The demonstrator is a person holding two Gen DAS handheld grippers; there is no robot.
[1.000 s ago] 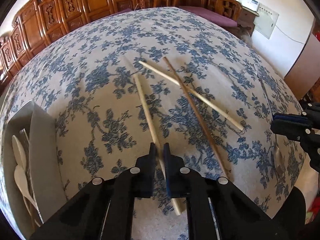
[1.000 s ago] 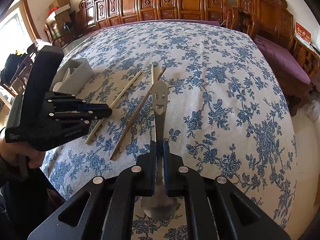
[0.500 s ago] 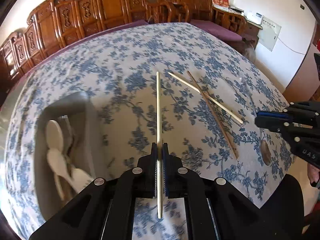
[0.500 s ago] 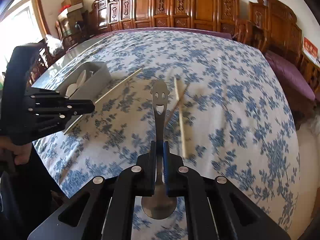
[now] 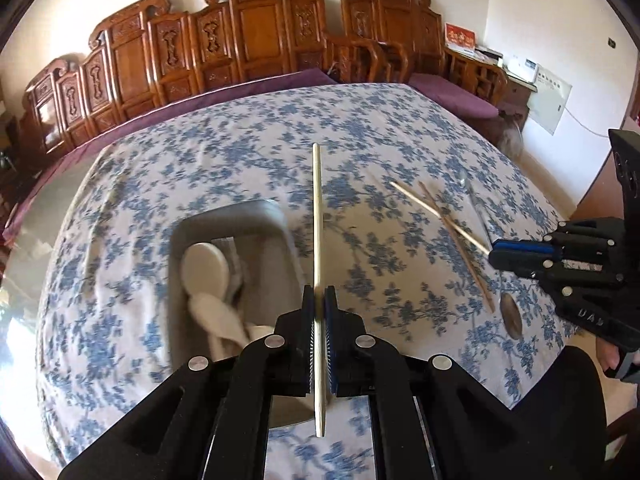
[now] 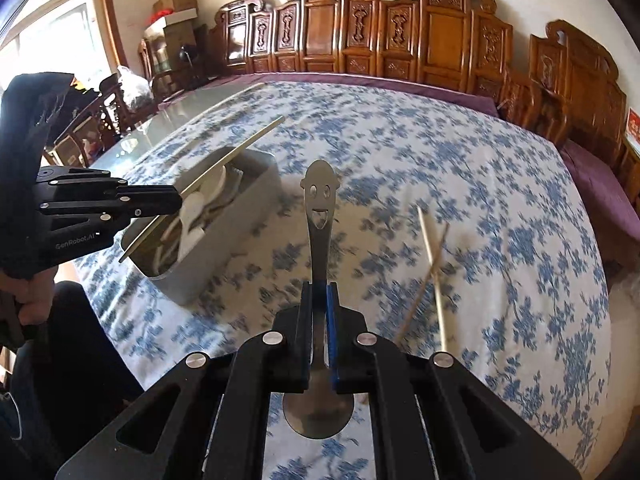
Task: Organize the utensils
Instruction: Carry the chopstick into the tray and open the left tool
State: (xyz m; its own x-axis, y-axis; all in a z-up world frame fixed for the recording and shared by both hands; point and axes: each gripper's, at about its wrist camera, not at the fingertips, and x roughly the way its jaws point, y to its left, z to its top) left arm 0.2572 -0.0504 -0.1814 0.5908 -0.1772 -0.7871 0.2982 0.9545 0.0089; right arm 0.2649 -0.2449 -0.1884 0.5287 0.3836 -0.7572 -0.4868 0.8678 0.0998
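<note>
Three chopsticks [image 5: 317,216], one metal spoon [image 6: 319,216], one bin [image 6: 224,248].

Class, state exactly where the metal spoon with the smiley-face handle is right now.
The metal spoon is clamped in the right claw, held above the floral tablecloth, with the grey utensil box to its left and two chopsticks to its right.

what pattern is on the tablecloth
Blue flowers on white, all over the tablecloth; clearest in the right wrist view.
</note>
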